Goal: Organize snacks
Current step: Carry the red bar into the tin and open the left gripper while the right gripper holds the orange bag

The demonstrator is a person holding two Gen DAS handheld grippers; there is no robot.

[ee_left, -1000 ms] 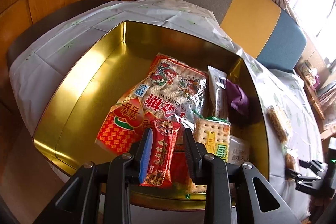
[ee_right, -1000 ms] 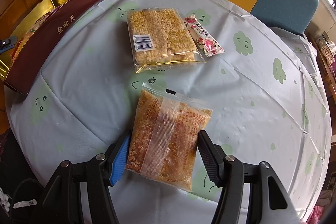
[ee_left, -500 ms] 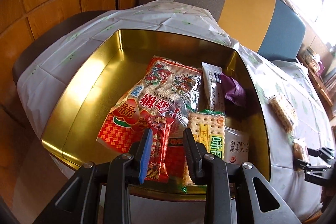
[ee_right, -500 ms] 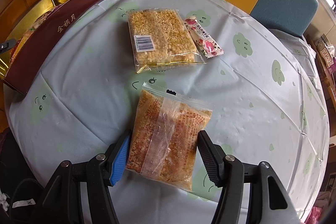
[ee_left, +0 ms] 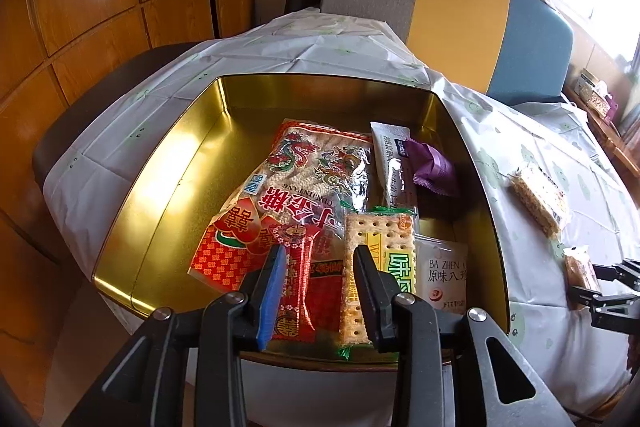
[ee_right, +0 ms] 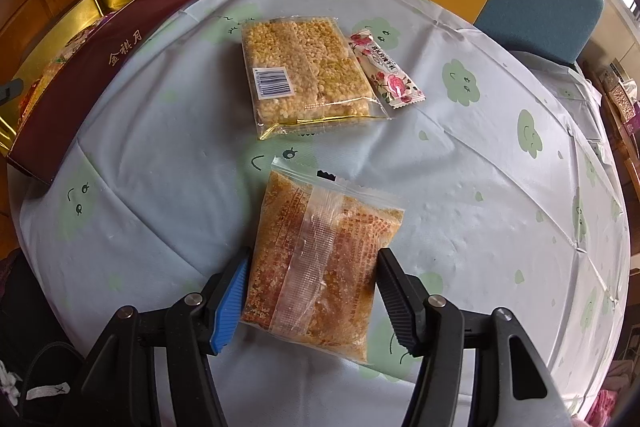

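A gold tin (ee_left: 160, 187) holds several snacks: a large dragon-print bag (ee_left: 316, 171), a cracker pack (ee_left: 384, 239) and a slim red packet (ee_left: 298, 267). My left gripper (ee_left: 319, 249) hovers over the tin's near edge. Its jaws are opening: the red packet lies between them against the blue pad, with a gap to the other pad. On the tablecloth, my right gripper (ee_right: 315, 253) is shut on an orange snack bag (ee_right: 320, 259), one pad against each long side. The bag rests flat on the cloth.
Beyond the orange bag lie a clear pack of puffed-rice bars (ee_right: 304, 67) and a rose-print bar (ee_right: 384, 71). The tin's maroon side (ee_right: 100, 75) stands at the left table edge. A grey, yellow and blue chair back (ee_left: 440, 11) rises behind the table.
My left gripper has pulled back and up from the tin and rolled a little. Its jaws have widened off the red packet. The right gripper and orange bag have not moved.
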